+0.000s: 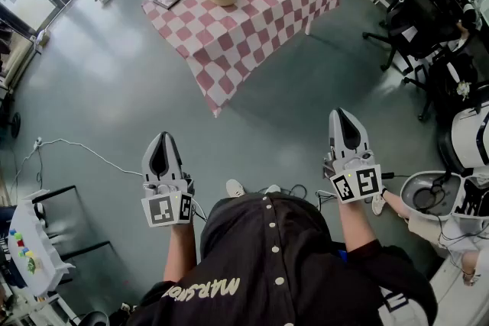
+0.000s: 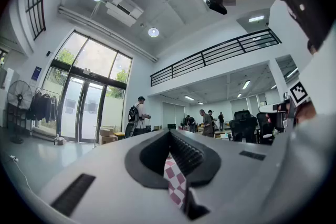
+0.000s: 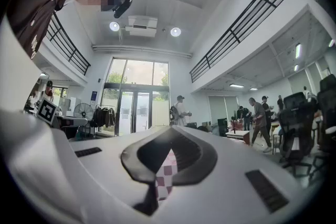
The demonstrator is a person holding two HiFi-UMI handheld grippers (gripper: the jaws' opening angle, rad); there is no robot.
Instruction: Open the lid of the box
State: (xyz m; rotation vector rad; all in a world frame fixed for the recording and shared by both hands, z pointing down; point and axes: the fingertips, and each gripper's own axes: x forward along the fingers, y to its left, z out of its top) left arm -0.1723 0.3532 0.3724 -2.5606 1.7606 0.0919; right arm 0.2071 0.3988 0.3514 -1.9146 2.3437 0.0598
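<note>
— Any print you can read?

— Only pale letters on the person's dark shirt (image 1: 200, 288), at the bottom edge of the head view. They seem to begin "MAR"; the rest is unclear. In the left gripper view more white letters on that shirt are cut off and unreadable.

— And the grippers?

— Black-and-white square markers (image 1: 159, 211), no words: 2 show on the cube of the left gripper (image 1: 163, 140) and 2 on that of the right gripper (image 1: 342, 115).

— The blue sign (image 2: 35, 72) beside the glass doors (image 2: 81, 113)?

— Too small to read.
</note>
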